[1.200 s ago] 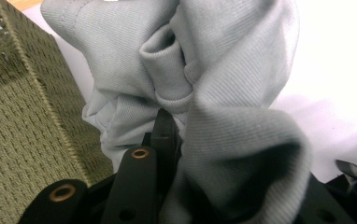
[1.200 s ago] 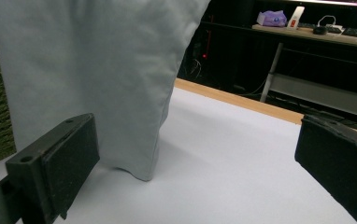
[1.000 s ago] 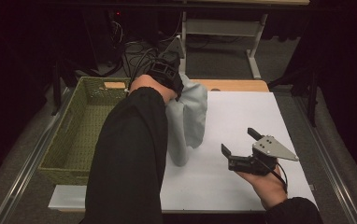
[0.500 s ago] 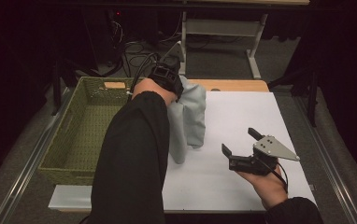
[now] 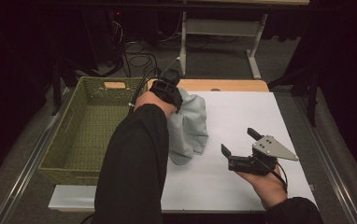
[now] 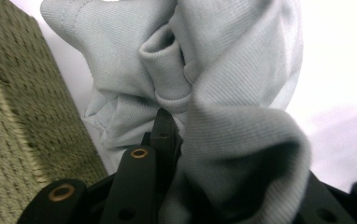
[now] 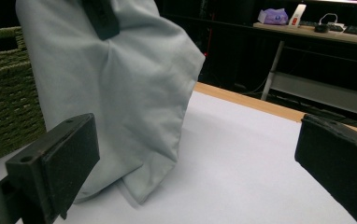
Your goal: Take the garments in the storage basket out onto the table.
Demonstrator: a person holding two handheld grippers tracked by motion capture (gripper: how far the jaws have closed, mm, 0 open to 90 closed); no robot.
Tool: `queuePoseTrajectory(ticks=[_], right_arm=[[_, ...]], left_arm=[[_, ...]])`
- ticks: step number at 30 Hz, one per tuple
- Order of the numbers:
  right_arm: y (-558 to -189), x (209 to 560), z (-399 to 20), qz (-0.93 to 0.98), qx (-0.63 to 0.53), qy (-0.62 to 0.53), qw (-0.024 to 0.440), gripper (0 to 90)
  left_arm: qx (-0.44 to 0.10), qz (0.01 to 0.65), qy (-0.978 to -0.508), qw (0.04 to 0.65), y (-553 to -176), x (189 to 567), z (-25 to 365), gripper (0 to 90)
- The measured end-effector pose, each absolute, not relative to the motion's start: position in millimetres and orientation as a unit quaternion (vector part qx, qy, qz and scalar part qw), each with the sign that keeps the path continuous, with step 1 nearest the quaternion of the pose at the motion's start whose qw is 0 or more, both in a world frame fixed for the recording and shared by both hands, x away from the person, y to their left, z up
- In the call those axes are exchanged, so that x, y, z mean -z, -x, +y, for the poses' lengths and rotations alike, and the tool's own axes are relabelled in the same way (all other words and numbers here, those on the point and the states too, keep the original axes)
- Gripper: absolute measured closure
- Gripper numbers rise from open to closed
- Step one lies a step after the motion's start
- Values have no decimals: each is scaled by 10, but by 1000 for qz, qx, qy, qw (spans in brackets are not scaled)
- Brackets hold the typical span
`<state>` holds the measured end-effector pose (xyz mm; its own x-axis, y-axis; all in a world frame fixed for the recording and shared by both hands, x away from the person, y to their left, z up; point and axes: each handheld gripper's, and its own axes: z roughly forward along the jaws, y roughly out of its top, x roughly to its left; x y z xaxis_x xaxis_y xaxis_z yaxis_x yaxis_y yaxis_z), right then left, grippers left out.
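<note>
The left gripper (image 5: 169, 88) is clamped on a bunched fold of a light grey cloth (image 5: 190, 123), holding it up by its top end just beside the far right corner of the woven green basket (image 5: 81, 135). In the left gripper view the fabric (image 6: 223, 93) is gathered tight between the closed black jaws and spills over them, with the basket wall (image 6: 13, 121) close beside it. The cloth hangs down from that grip, and its lower end touches the white desk (image 5: 242, 116) just right of the basket. The right gripper (image 5: 242, 147) sits over the desk farther from the basket, past the cloth, its jaws spread wide with nothing between them; in its own view the hanging cloth (image 7: 120, 93) stands ahead of it.
</note>
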<state>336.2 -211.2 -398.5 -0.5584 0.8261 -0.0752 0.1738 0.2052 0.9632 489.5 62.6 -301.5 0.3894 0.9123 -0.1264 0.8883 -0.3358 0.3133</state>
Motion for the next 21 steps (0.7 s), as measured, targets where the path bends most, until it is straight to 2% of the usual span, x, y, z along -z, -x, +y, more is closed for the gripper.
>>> queuePoseTrajectory(ticks=[21], right_arm=[[-3350,3984,-2097,715,-523,-346,311,7]], left_arm=[[-8,564,-814,137,-4862,3633,561,650]])
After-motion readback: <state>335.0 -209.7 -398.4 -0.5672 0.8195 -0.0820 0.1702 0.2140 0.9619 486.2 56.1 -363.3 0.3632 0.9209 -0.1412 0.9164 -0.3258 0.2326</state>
